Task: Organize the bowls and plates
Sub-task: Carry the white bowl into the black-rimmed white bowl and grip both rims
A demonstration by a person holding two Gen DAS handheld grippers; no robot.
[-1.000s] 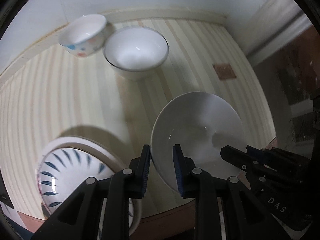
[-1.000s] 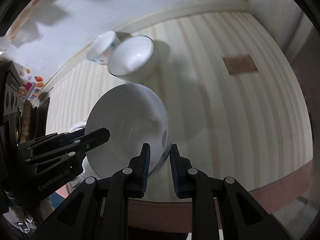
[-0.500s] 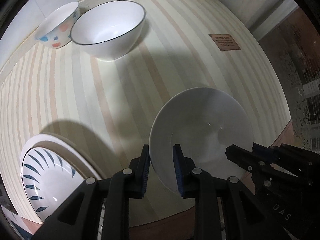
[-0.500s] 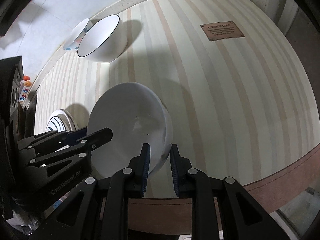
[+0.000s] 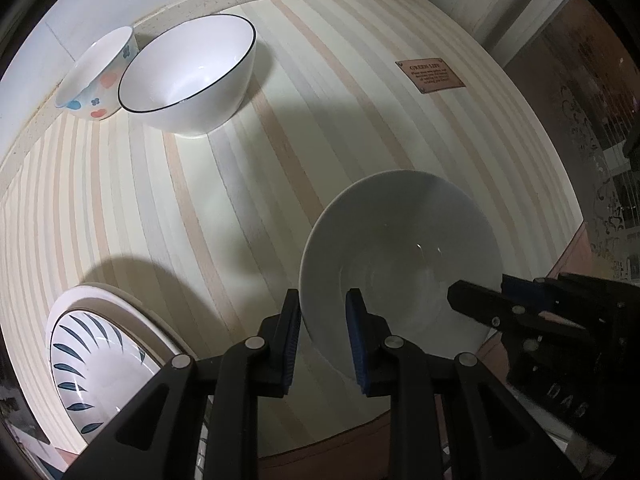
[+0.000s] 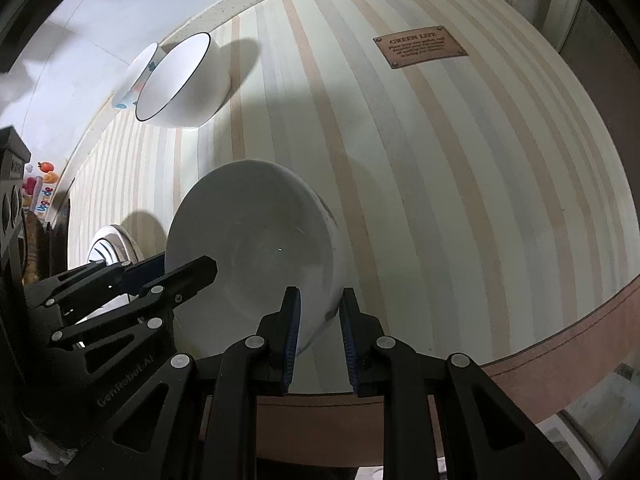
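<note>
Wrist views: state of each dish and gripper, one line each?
Plain bowl: upright, gripped at opposite rims by both grippers.
Left gripper: shut on the plain bowl's rim.
Right gripper: shut on the plain bowl's rim.
Black-rimmed bowl: upright, empty, beside the flowered bowl.
Flowered bowl: tilted, leaning by the wall.
Leaf-pattern dish: stacked on a plate.

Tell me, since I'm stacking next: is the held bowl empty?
Empty. The white bowl shows only a bare glazed inside in both wrist views.

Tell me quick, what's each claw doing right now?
Left gripper: closed on the plain white bowl's rim.
Right gripper: clamped on the same bowl's opposite rim.
</note>
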